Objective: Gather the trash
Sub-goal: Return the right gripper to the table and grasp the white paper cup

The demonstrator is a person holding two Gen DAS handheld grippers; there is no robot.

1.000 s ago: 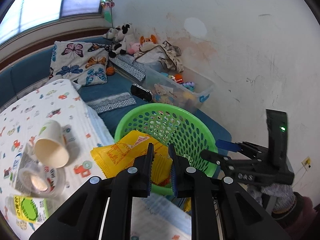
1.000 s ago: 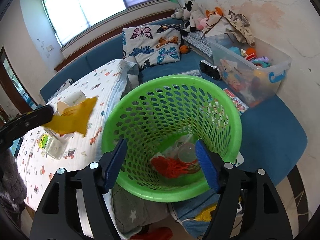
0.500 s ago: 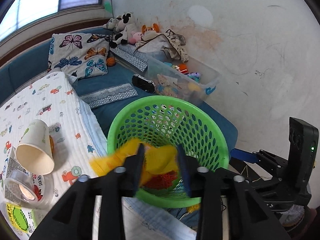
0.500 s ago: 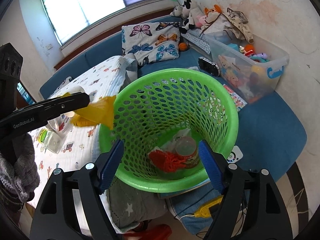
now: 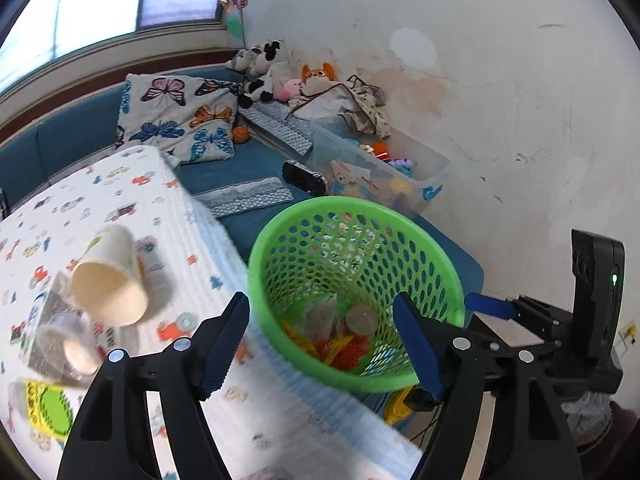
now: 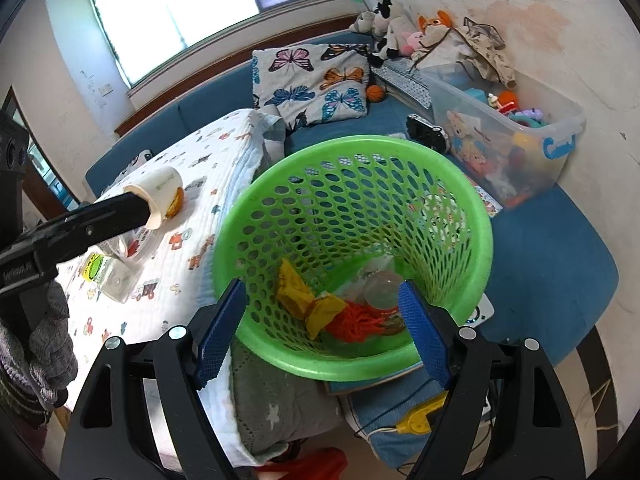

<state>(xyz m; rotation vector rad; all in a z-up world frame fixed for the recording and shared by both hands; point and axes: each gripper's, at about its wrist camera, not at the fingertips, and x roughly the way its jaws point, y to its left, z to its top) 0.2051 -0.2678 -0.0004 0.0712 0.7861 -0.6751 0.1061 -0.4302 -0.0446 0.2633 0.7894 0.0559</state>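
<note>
Over the green basket [image 6: 360, 216] my left gripper [image 5: 320, 340] has its jaws opening, nothing between them; the yellow wrapper [image 6: 308, 300] lies inside by the orange netting [image 6: 360, 320]. My right gripper [image 6: 320, 320] is opening too, empty. A paper cup [image 5: 110, 280] lies on the quilt [image 5: 180, 208].

Green basket [image 6: 476, 216]; probably yellow wrapper [image 6: 298, 294]
</note>
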